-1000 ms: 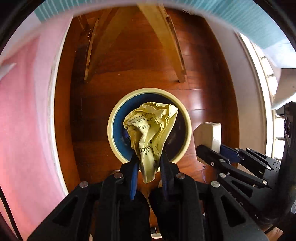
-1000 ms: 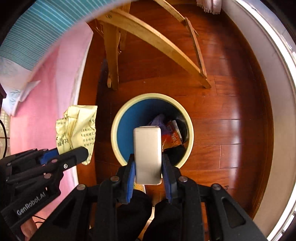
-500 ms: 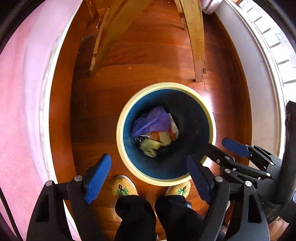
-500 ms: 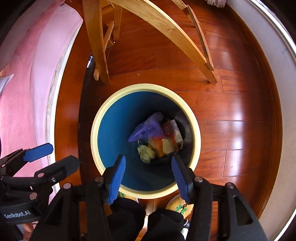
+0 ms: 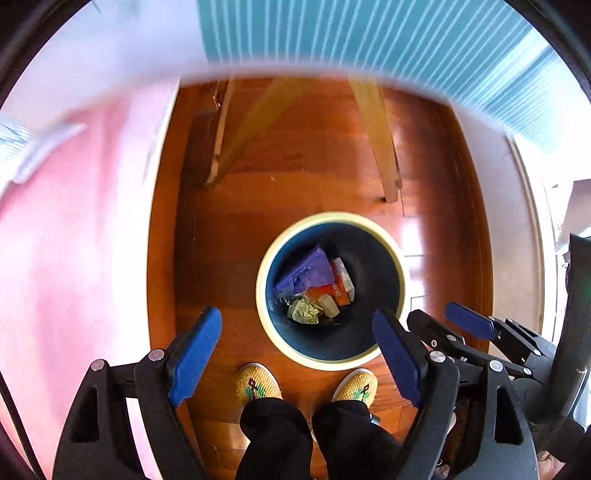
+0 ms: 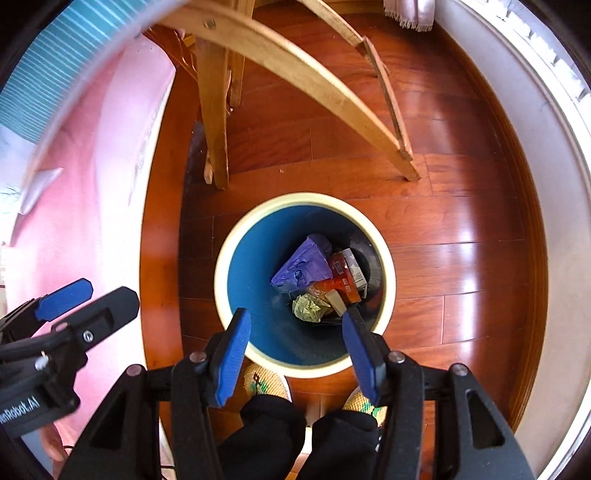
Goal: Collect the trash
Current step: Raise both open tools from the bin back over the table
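While both grippers' jaws gape empty, the crumpled yellow paper (image 6: 309, 307) lies below in the bin (image 6: 236, 236).

Polished reddish-brown plank floor (image 6: 461, 229) gleams with daylight reflections. Pale wooden chair legs (image 6: 306, 77) stand on it, splayed and joined by a curved rail. A pink cloth (image 5: 74, 258) hangs along the left, with teal-striped fabric (image 5: 369, 40) above. A white wall base (image 6: 554, 221) curves along the right, a fringed curtain hem (image 6: 406, 14) just above the boards.
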